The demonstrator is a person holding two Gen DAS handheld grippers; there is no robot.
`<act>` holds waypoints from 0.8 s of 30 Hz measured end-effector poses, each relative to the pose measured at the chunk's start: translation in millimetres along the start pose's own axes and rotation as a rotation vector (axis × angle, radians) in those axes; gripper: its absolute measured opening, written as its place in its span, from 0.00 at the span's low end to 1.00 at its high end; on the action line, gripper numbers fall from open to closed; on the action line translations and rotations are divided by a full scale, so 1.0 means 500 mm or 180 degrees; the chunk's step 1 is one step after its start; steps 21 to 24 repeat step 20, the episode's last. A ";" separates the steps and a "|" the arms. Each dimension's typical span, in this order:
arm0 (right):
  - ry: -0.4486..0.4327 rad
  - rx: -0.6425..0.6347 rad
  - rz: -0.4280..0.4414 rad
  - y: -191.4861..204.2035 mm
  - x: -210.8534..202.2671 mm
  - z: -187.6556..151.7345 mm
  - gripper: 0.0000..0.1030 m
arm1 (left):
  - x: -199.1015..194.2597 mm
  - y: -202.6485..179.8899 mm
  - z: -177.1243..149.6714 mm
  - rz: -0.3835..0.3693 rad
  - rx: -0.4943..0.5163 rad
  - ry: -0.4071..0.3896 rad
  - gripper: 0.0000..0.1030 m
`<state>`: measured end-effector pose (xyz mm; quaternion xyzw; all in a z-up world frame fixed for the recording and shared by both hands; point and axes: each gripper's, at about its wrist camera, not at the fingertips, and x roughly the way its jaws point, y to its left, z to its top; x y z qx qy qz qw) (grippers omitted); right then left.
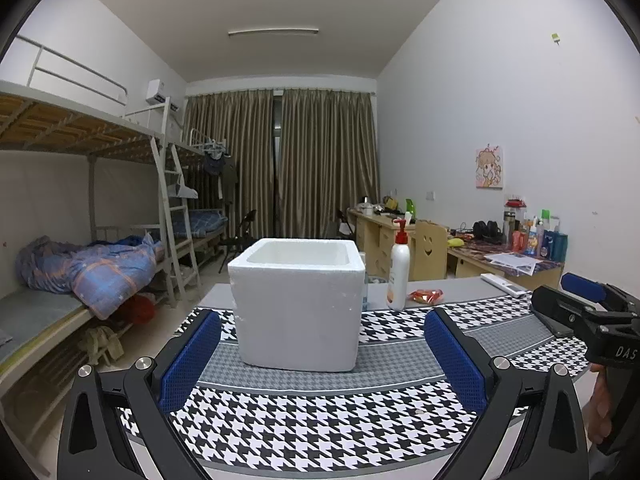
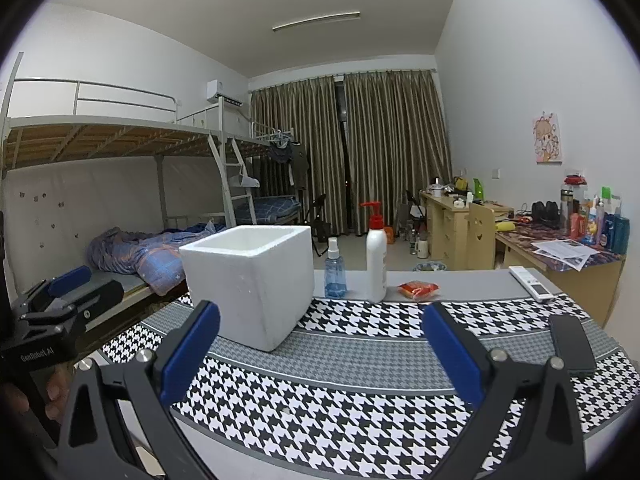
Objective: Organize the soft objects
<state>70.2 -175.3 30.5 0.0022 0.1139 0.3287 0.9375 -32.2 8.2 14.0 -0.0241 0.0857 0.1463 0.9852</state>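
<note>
Both grippers hovering open, empty: left gripper (image 1: 322, 354), right gripper (image 2: 320, 350). Right approaching crinkly red-orange soft packet (image 2: 418, 290) right of white foam box (image 2: 252, 280); advise pinching lightly, lifting clear of white pump bottle (image 2: 376, 258).

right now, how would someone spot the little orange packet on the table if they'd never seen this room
Start at the big white foam box standing on the houndstooth mat. Behind its right side, on the bare grey tabletop, stand a small blue spray bottle and a taller white pump bottle with a red pump. The orange packet lies just right of that pump bottle: the only flat, crinkly, brightly coloured thing there.
</note>
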 end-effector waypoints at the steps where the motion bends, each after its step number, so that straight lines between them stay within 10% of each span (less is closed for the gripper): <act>1: 0.0006 -0.0003 -0.0001 0.000 0.000 -0.002 0.99 | 0.000 0.000 -0.001 0.0001 0.0000 0.0006 0.99; 24: 0.0061 0.0033 0.0025 -0.008 0.009 -0.008 0.99 | -0.002 0.005 -0.012 0.0036 -0.0022 0.0053 0.99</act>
